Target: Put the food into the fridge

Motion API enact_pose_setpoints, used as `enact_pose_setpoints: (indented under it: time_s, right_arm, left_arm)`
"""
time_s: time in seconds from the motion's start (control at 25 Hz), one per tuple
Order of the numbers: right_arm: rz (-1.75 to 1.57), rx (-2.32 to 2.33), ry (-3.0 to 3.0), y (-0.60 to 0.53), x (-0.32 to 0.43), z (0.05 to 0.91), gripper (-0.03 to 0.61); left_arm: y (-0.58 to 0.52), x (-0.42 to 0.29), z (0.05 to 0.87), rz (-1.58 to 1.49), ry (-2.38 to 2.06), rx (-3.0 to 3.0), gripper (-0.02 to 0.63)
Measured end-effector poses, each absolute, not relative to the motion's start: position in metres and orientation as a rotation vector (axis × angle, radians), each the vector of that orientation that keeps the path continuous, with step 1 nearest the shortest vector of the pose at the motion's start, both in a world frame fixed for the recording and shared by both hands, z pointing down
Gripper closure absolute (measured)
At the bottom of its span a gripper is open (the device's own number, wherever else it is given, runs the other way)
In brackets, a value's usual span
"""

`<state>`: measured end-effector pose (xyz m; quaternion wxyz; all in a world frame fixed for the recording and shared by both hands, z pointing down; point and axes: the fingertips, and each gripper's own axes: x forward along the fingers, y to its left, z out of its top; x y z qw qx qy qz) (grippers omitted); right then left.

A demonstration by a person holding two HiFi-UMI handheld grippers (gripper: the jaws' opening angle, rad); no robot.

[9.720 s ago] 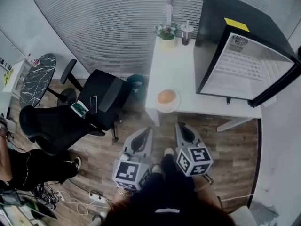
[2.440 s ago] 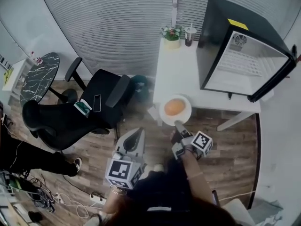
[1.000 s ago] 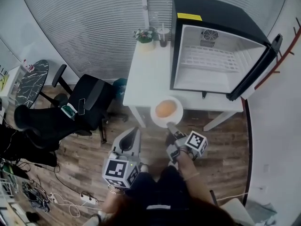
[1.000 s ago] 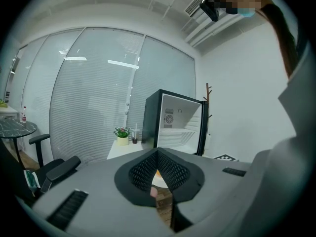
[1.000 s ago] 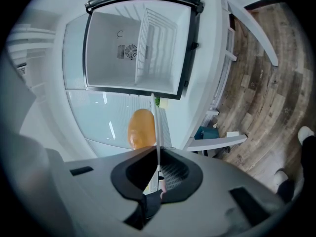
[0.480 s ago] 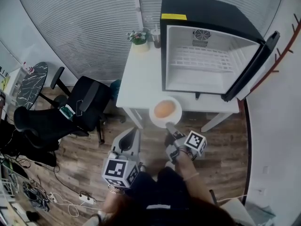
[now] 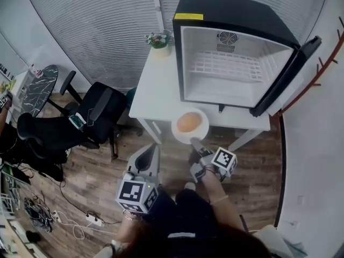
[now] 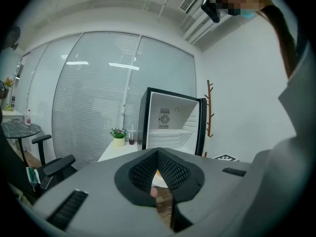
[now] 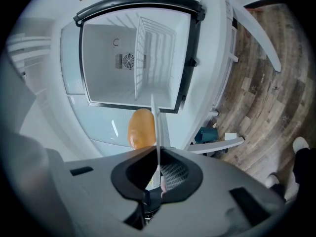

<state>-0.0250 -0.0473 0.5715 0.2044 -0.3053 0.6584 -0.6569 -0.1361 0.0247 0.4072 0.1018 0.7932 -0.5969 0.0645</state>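
1. The fridge (image 7: 236, 63) sits on the white table (image 7: 156, 90) in the upper right of the head view. Its door (image 7: 285, 74) is swung wide, and the inside is bare apart from a wire shelf (image 7: 228, 69).
2. The food is a round golden bun (image 7: 187, 122) on a white plate (image 7: 202, 129). It shows at the centre of the head view, over the table's near edge and just below the fridge opening, not yet inside.
3. The right hand-held gripper (image 7: 195, 142) is clamped on the plate's near rim. Its own view shows the plate edge-on between the pads, with the bun beside it and the open fridge straight ahead.
4. The left hand-held gripper (image 7: 151, 150), lower left of centre, has its tips together on nothing and hangs apart from the plate.
5. As I judge it, the door is dealt with and the plate is picked up. What remains is to carry the plate in, set it down and let go, and perhaps to close the door.
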Motion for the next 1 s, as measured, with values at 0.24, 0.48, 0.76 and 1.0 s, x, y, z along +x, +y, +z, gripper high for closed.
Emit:
enact_pose_setpoints:
  time_s: [0.24, 0.48, 0.76, 1.0]
  right_arm:
    - [-1.842, -0.836, 1.841, -0.046, -0.01, 0.573, 0.565]
    - [-1.836, -0.829, 1.81, -0.044, 0.002, 0.573, 0.565]
    - [-1.808, -0.847, 1.781, -0.051, 0.018, 0.569, 0.565]
    - [-1.772, -0.864, 1.74, -0.065, 0.037, 0.562, 0.565]
  left_arm:
    - [0.03, -0.121, 0.407, 0.195, -1.785, 2.318, 0.601]
    - [0.029, -0.108, 0.402, 0.201, -1.765, 2.341, 0.601]
    - [0.01, -0.092, 0.399, 0.209, -1.716, 2.397, 0.601]
    - [-0.012, -0.078, 0.403, 0.211, -1.656, 2.445, 0.601]
